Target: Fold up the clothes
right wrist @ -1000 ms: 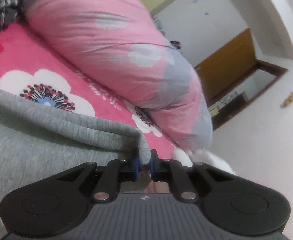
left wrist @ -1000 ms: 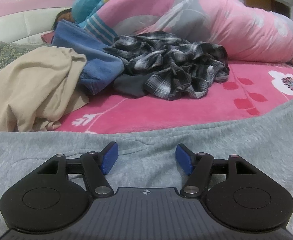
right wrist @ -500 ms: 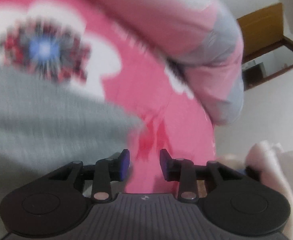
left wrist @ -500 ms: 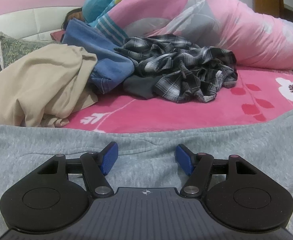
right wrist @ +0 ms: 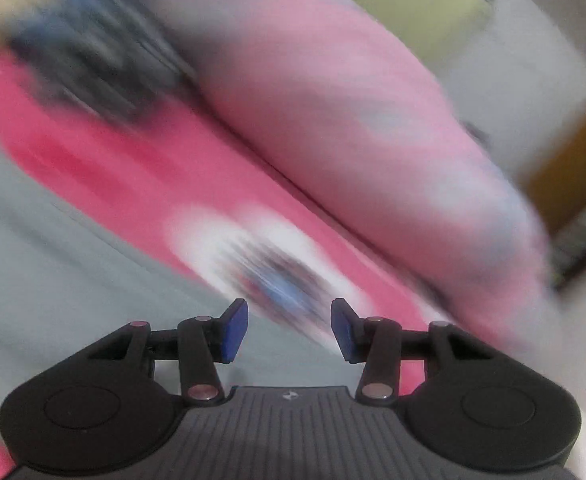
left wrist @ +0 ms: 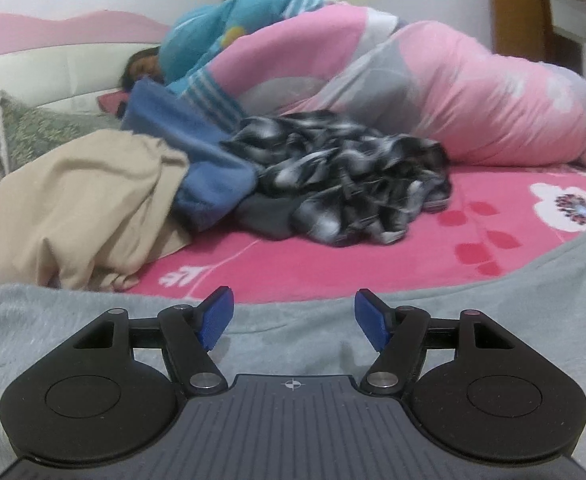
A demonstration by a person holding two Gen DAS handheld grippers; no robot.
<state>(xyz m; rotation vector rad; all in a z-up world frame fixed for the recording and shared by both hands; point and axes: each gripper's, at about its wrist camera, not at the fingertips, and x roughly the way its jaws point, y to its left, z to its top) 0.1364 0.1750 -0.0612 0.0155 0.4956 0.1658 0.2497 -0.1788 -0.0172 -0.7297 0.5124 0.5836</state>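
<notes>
A grey garment [left wrist: 301, 336] lies spread over the near part of the pink flowered bedsheet [left wrist: 333, 264]. My left gripper [left wrist: 291, 316] hovers just above it, open, with nothing between its blue pads. In the right wrist view, which is badly blurred, the grey garment [right wrist: 53, 280] fills the left side. My right gripper [right wrist: 289, 330] sits over its edge, its jaws opening with nothing between them. Behind lie a beige garment [left wrist: 89, 212], a blue one [left wrist: 197, 168] and a crumpled black-and-white plaid shirt [left wrist: 353, 184].
A big pink quilt [left wrist: 453, 96] is heaped along the far side of the bed. A person lies under a blue patterned blanket [left wrist: 221, 36] by the white headboard [left wrist: 45, 80]. A green pillow [left wrist: 37, 128] sits at the left. A wooden door [right wrist: 565, 164] stands at the right.
My right gripper let go of the grey garment's edge, opened its jaws and swung fast to the left across the bed. The left gripper rose slightly and stayed open.
</notes>
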